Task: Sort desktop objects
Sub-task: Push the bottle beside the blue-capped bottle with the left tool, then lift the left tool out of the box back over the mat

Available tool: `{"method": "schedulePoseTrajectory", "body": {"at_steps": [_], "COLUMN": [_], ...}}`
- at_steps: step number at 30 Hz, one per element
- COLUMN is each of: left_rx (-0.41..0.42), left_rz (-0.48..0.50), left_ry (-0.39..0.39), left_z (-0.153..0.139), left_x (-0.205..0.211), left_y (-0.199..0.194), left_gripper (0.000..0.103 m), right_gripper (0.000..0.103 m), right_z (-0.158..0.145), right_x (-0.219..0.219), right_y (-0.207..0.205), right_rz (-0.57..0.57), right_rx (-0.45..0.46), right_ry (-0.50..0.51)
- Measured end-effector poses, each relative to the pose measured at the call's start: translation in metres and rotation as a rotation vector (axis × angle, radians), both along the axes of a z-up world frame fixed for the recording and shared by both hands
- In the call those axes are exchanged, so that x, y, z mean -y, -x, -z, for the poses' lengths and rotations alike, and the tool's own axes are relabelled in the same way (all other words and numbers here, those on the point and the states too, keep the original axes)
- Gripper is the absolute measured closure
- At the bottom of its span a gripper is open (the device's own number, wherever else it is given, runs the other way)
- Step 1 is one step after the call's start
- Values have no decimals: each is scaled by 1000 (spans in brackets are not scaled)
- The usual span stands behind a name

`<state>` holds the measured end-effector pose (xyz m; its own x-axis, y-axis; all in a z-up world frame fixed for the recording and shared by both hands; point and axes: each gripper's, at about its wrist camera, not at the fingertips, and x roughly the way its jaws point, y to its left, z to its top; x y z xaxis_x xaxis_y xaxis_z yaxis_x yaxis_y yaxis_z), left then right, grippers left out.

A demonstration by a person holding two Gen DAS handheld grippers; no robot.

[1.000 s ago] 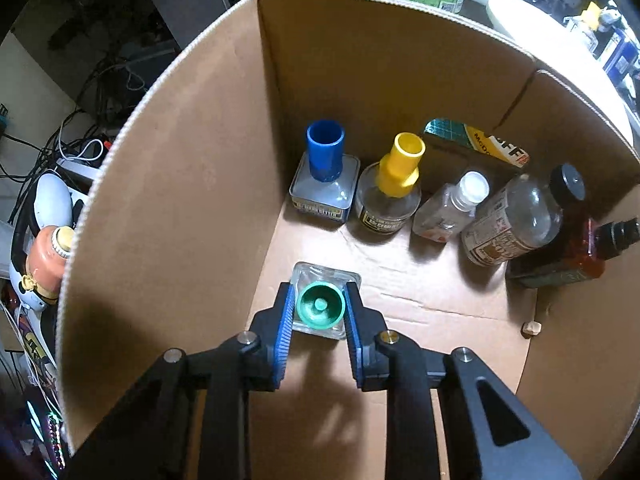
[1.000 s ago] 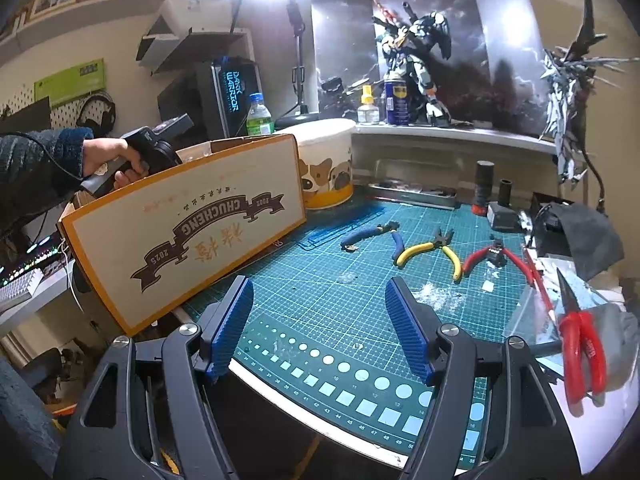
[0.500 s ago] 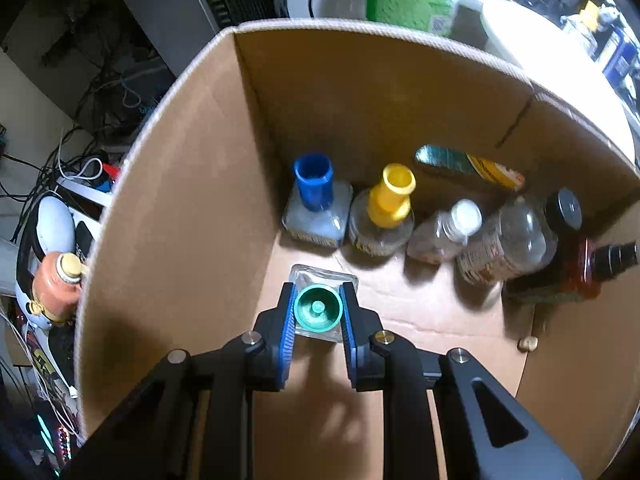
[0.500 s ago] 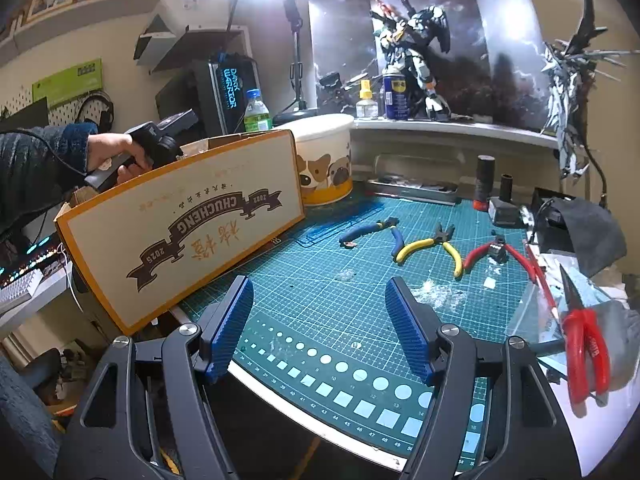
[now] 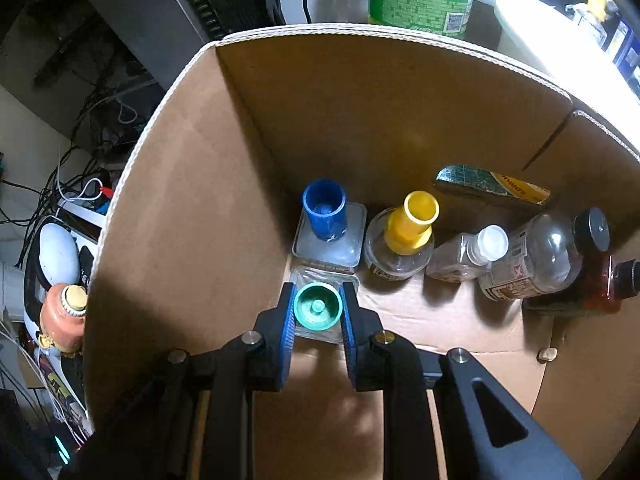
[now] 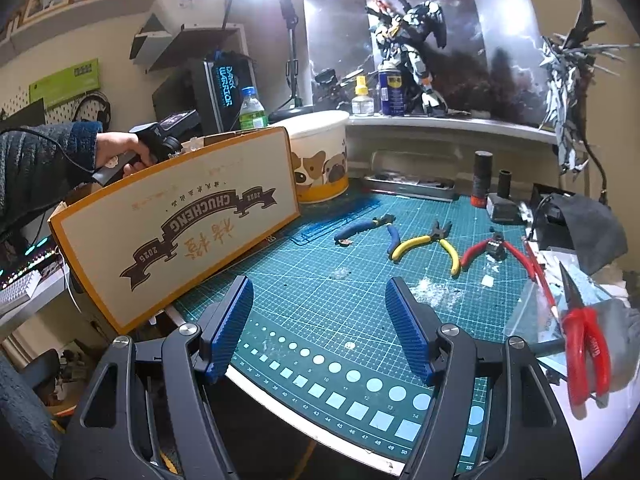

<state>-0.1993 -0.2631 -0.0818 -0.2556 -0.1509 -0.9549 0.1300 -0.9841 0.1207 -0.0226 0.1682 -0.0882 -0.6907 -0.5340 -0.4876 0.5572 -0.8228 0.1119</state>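
Note:
My left gripper (image 5: 318,306) points down into the cardboard box (image 5: 192,208), shut on the green cap of a small square glass bottle (image 5: 318,308). That bottle sits just in front of the blue-capped bottle (image 5: 325,210), in the row along the box's far wall. Beside it stand a yellow-capped bottle (image 5: 414,218), a small white-capped bottle (image 5: 486,244), a clear black-capped bottle (image 5: 552,252) and a red-brown bottle (image 5: 606,286). My right gripper (image 6: 320,328) hovers open over the green cutting mat (image 6: 304,272), nothing between its fingers. In the right wrist view, the box (image 6: 192,216) stands at the mat's left, a hand (image 6: 118,152) above it.
On the mat lie blue pliers (image 6: 368,226), yellow nippers (image 6: 428,240) and red nippers (image 6: 496,248); red-handled pliers (image 6: 584,344) rest at the right edge. A dog-print tub (image 6: 320,160) stands behind the box. A small wooden bead (image 5: 546,354) lies on the box floor.
The left gripper carried the green-capped bottle further into the box, up against the blue-capped bottle. The right gripper stayed still.

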Motion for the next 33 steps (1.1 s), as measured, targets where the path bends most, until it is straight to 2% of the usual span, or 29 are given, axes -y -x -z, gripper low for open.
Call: {"method": "schedulePoseTrajectory", "body": {"at_steps": [10, 20, 23, 25, 26, 27, 28, 31, 32, 33], "left_rx": [-11, -1, -23, -64, -79, -103, -139, -235, -274, -320], "left_rz": [7, 34, 62, 80, 82, 83, 85, 100, 100, 108], "left_ry": [-29, 39, 70, 75, 84, 96, 111, 125, 123, 103], "left_z": [-2, -6, -17, -31, -36, -44, -55, -81, -105, -115], "left_x": [4, -7, -17, -25, -29, -34, -39, -55, -95, -103], "left_y": [2, 3, 2, 0, -1, -2, -5, -9, -19, -29], "left_gripper": [81, 79, 63, 43, 39, 30, 24, 24, 24, 24], "right_gripper": [37, 36, 36, 36, 36, 36, 36, 36, 36, 36], "right_z": [3, -2, -1, 0, 0, 0, 1, 1, 1, 1], "right_x": [1, -1, -2, -2, -2, -2, -2, -1, -1, -1], "right_y": [-1, -5, -6, -7, -7, -7, -8, -10, -10, -11], "right_rz": [-2, -1, 2, 2, 1, -1, -3, -9, -10, -9], "right_rx": [10, 1, 3, 6, 7, 8, 8, 5, 4, 4], "right_ry": [-2, 3, 2, 2, 1, 1, 0, -2, -2, -1]}}
